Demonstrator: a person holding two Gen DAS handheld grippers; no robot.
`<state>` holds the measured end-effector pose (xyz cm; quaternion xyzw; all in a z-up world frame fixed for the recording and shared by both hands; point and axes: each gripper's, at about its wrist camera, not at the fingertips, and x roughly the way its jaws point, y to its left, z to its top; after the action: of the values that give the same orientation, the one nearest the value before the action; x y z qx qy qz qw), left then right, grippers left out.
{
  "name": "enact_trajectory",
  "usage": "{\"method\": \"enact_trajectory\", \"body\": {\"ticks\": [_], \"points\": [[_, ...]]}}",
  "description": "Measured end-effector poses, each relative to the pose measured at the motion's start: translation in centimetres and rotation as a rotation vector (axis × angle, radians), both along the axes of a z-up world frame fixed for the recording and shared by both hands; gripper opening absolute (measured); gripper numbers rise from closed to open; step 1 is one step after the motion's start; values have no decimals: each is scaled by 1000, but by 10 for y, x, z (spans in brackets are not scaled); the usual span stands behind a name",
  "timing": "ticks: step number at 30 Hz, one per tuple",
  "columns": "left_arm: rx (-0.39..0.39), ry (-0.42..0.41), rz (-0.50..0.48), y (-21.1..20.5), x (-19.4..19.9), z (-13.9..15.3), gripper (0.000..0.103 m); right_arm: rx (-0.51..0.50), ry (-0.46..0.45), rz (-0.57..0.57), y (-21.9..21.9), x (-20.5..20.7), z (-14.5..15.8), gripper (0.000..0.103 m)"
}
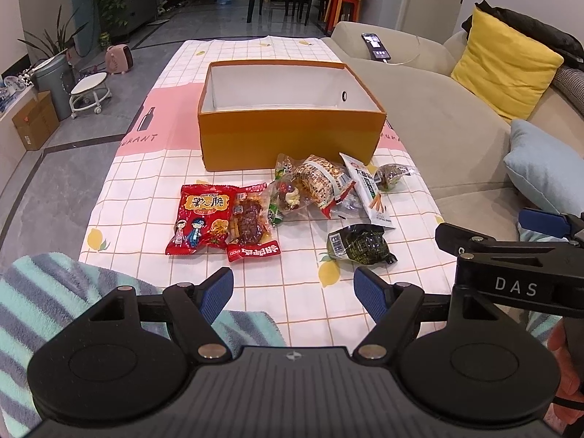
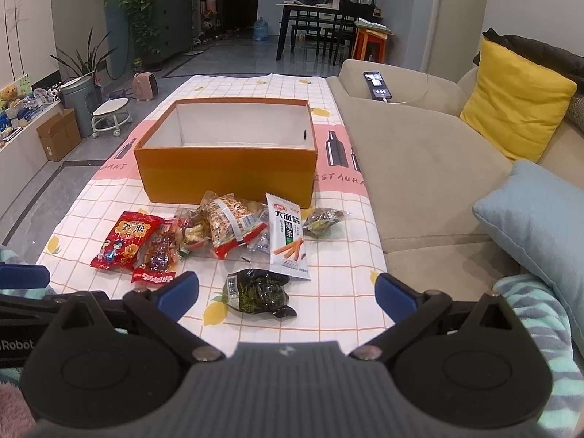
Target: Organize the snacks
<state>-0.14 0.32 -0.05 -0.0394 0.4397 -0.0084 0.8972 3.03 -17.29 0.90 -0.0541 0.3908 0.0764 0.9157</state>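
An open orange box (image 1: 288, 138) (image 2: 226, 171) with a white inside stands empty on the checked tablecloth. Several snack packets lie in front of it: a red packet (image 1: 202, 219) (image 2: 126, 239), a meat snack packet (image 1: 250, 222) (image 2: 158, 252), a white stick-snack packet (image 1: 367, 189) (image 2: 286, 237), a dark green packet (image 1: 357, 242) (image 2: 255, 292) and a small clear packet (image 1: 388, 177) (image 2: 321, 221). My left gripper (image 1: 294, 292) is open and empty, near the table's front edge. My right gripper (image 2: 286, 292) is open and empty, just before the dark green packet.
A beige sofa (image 2: 419, 153) runs along the table's right side with a yellow cushion (image 2: 518, 98), a blue cushion (image 2: 536, 215) and a phone (image 2: 377, 85). A striped fluffy cloth (image 1: 43, 299) lies at the front. A stool (image 1: 89, 91) and cardboard box (image 1: 34, 120) stand on the floor at left.
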Motion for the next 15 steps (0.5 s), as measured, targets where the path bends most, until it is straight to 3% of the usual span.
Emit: {"method": "enact_trajectory", "body": {"ticks": [15], "points": [[-5, 11, 7, 1, 0, -1, 88, -4, 5, -2, 1, 0, 0, 99]]}}
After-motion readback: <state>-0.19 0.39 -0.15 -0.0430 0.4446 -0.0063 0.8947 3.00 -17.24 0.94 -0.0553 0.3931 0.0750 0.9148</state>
